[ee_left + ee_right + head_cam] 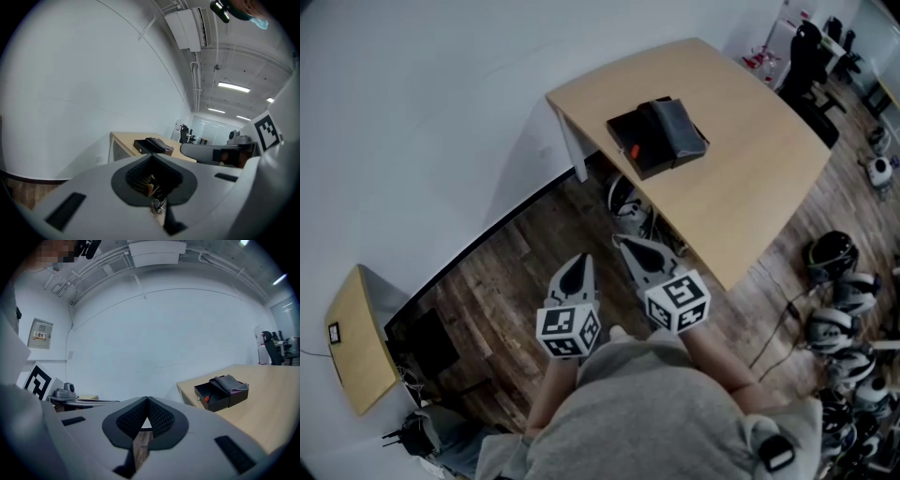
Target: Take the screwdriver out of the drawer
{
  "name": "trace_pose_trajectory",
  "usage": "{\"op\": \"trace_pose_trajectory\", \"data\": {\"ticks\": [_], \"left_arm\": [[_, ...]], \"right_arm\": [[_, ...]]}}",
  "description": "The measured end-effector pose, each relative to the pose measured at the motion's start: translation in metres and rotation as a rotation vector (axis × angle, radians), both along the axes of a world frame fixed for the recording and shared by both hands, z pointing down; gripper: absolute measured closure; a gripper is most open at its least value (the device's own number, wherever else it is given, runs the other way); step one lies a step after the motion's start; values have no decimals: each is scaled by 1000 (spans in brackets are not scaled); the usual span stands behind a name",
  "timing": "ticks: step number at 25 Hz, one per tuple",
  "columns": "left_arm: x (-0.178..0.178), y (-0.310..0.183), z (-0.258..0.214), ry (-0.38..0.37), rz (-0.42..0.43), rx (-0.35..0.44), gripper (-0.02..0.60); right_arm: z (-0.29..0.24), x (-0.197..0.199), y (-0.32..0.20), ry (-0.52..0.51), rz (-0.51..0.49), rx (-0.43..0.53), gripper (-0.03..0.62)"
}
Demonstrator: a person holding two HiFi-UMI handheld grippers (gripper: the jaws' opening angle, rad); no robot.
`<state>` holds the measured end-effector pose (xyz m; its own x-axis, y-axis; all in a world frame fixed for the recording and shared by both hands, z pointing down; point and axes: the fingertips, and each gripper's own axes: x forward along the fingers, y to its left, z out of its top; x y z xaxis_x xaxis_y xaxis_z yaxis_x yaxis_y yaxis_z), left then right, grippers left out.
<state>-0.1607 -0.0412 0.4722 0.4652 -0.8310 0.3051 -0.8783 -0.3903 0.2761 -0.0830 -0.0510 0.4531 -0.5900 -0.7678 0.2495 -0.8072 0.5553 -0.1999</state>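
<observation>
Left gripper (pixel 151 155): fingers (pixel 89 187) closed tip to tip, nothing held. Only a bit of floor clutter shows through the gap behind the pads.

Right gripper (pixel 147 399): fingers (pixel 211 425) likewise pressed together and empty. Floor planks show through the gap.

Head view: the two grippers are held side by side, close together, in front of the person's grey top (pixel 656 412). Each carries its marker cube (pixel 569 330) at the rear. Both hang in the air over the wooden floor (pixel 516 300). Their tips are aimed toward the surface (pixel 750 169) and are well apart from it, touching nothing.

Surface: light wood, standing near the white wall (pixel 412 112). A black box (pixel 238 397) sits on it toward the wall-side end, with its drawer (pixel 212 405) pulled out. Inside the open drawer is the screwdriver (pixel 206 398), seen only as a small orange-red handle; the shaft cannot be made out. A folded grey cloth (pixel 229 382) lies on top of the box.

Further out: some white gear (pixel 628 202) sits on the floor under the surface. A cluster of headsets (pixel 834 314) with cables lies on the floor to the right of it. Dark office chairs (pixel 806 47) stand in the far corner. A small wooden top (pixel 352 347) stands against the wall at the left edge of the head view.
</observation>
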Motion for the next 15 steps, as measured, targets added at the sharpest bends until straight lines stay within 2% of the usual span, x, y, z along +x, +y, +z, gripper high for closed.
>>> {"op": "trace_pose_trajectory", "data": {"ticks": [6, 15], "left_arm": [[-9, -13, 3, 25, 3, -15, 581], [-1, -46, 16, 30, 38, -44, 581]], "right_arm": [[-4, 5, -14, 27, 42, -7, 595], [1, 15, -56, 36, 89, -19, 594]]}}
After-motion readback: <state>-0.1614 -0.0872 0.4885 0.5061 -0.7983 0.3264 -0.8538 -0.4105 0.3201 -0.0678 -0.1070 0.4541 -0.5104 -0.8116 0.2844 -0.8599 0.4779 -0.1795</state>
